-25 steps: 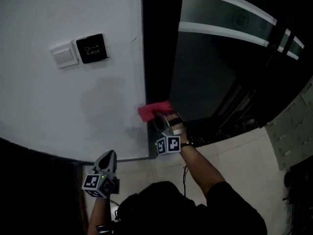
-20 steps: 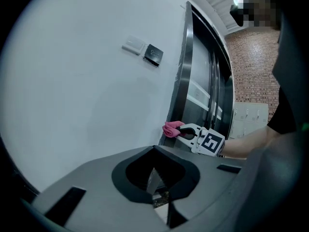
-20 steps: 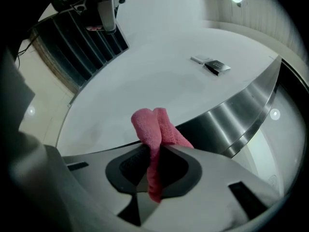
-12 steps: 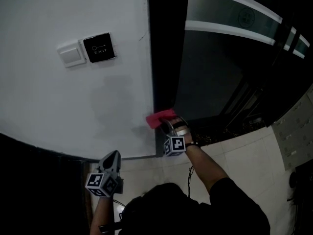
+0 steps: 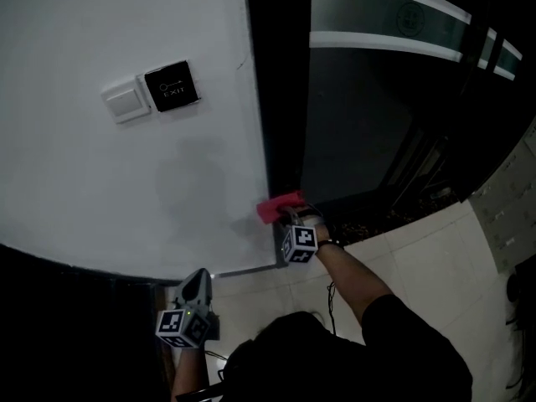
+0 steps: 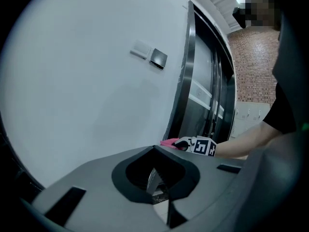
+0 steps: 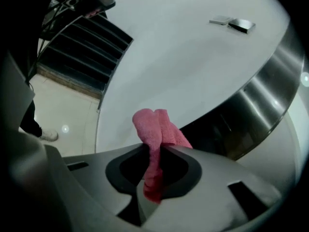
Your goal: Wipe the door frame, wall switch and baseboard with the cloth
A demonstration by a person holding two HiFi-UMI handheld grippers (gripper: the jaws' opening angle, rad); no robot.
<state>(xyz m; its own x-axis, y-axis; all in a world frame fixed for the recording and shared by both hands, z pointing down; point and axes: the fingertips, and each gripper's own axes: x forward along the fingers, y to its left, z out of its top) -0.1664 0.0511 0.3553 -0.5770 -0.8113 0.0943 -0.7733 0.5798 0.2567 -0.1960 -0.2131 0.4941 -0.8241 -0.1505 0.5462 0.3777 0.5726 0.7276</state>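
Low on the door frame (image 5: 280,99) (image 6: 179,91): the pink cloth (image 5: 280,207) (image 7: 155,129) is pressed to the seam where the white wall (image 5: 100,182) meets the dark frame, a little above the floor.
Your right gripper (image 5: 291,218) (image 7: 152,175): clamped on the cloth. One end runs down between the jaws and the rest bunches in a folded wad past their tips.
The cloth against the tool: the wad sits ahead of the jaws, between them and the frame. The gripper's marker cube (image 5: 300,241) (image 6: 205,146) lies behind it, nearer you.
Your left gripper (image 5: 196,278) (image 6: 157,190): it hangs low and to the left, well apart from the cloth. Its jaws are closed together with nothing between them, and its tip points up at the wall.
The wall switch (image 5: 126,101) (image 6: 140,49) (image 7: 220,20): white, high on the wall, just beside a black exit button plate (image 5: 172,85). Both are well above the cloth and to its left.
The baseboard (image 5: 243,270): a thin pale strip along the wall's foot, just below the cloth and between your two grippers.
The floor: pale tiles (image 5: 419,249) spread to the right of the frame.
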